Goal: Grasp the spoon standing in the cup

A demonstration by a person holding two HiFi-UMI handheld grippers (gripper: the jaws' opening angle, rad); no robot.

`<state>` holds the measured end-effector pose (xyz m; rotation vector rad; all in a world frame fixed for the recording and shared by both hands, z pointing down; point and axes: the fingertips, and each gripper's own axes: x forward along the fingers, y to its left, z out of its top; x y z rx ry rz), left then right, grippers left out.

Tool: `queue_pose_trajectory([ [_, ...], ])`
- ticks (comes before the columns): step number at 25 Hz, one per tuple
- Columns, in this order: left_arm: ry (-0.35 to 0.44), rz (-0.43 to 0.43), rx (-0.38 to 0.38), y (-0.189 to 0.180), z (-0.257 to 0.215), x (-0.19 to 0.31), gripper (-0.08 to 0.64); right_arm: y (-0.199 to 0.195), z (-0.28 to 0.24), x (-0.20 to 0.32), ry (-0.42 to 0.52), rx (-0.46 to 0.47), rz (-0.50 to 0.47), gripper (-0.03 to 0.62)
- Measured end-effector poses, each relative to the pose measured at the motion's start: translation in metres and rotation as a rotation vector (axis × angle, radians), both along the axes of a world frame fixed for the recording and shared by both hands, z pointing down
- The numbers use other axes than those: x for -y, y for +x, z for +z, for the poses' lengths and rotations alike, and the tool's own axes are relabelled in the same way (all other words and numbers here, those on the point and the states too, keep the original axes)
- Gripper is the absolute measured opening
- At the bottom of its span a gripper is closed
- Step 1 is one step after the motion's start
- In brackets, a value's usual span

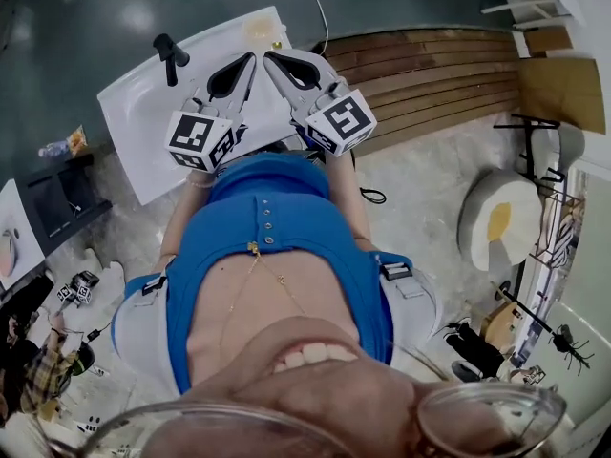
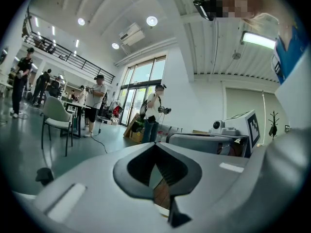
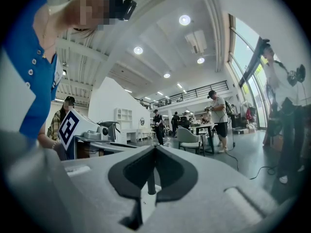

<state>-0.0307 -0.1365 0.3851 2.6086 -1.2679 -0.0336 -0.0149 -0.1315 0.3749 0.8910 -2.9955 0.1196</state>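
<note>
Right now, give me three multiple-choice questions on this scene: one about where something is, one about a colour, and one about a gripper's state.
1. In the head view, the tips of the left gripper and the right gripper lie over what?
A. the white table
B. the wooden planks
C. the grey floor

2. What colour is the person's top?
A. red
B. blue
C. green

3. How do the right gripper's jaws stand?
A. wide apart
B. closed together with nothing held
C. clamped on a cup

Answers:
1 A: both tips show against the white tabletop.
2 B: the buttoned top is plainly blue.
3 B: in the right gripper view the pads meet at their tips, with nothing between them.
</note>
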Motion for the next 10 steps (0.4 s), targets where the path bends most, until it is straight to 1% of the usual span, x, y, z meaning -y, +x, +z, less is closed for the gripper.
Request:
queue_pose_trajectory([
  [4, 0.010, 0.003, 0.000, 0.0041, -0.0043, 0.0028, -0.002, 0.0063, -0.0010, 0.0025, -0.002, -0.008, 0.016, 0.002],
  [10, 0.019, 0.001, -0.004, 0.0075, -0.0094, 0.0015, -0.002, 0.0104, -0.0041, 0.0029, 0.000, -0.026, 0.016, 0.002],
])
